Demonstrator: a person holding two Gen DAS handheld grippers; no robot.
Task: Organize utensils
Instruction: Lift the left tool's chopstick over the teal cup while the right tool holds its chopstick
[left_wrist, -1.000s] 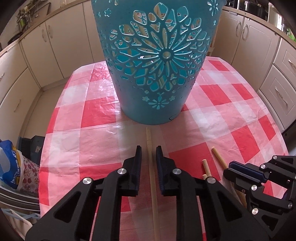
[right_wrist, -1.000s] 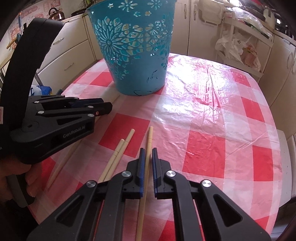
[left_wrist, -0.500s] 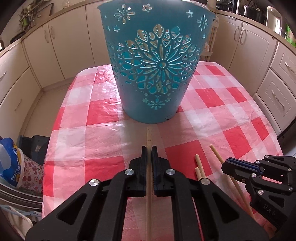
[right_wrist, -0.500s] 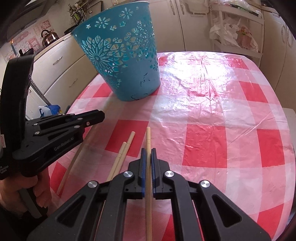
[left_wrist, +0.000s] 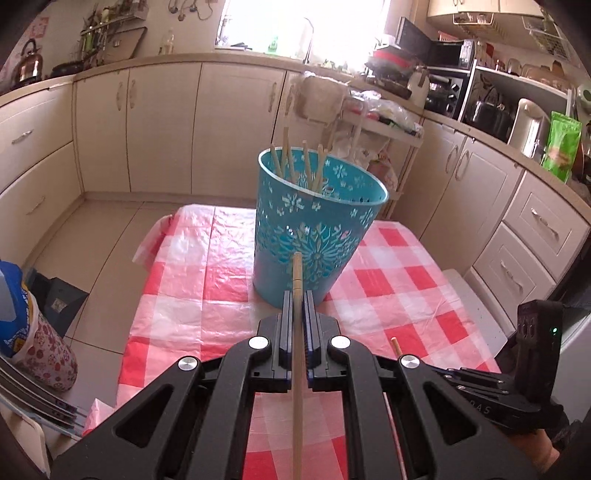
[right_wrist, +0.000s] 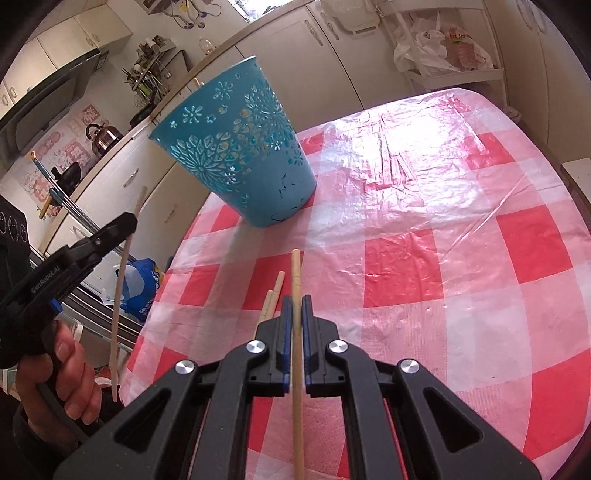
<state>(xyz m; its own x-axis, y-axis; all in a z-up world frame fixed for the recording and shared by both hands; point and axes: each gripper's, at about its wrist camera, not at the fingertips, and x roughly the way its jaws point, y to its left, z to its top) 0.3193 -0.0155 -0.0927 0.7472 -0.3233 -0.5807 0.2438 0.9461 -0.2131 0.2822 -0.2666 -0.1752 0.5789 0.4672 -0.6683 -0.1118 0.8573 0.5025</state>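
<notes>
A teal cut-out basket (left_wrist: 314, 236) stands on the red-checked table (left_wrist: 399, 295) and holds several wooden chopsticks (left_wrist: 286, 155). My left gripper (left_wrist: 296, 299) is shut on a chopstick (left_wrist: 297, 369), held in the air in front of the basket. My right gripper (right_wrist: 294, 304) is shut on another chopstick (right_wrist: 295, 280), lifted above the table. Two more chopsticks (right_wrist: 271, 299) lie on the cloth just left of it. The basket (right_wrist: 240, 147) and the left gripper (right_wrist: 122, 225) with its chopstick (right_wrist: 123, 266) show in the right wrist view.
Cream kitchen cabinets (left_wrist: 147, 125) surround the table. A floral bag (left_wrist: 33, 332) sits on the floor at the left. A cart with plastic bags (right_wrist: 443, 44) stands behind the table. The right gripper's body (left_wrist: 517, 387) is at the lower right of the left view.
Both grippers closed on chopsticks and rose off the table. The left gripper lifted well up and back from the basket, so its rim now shows.
</notes>
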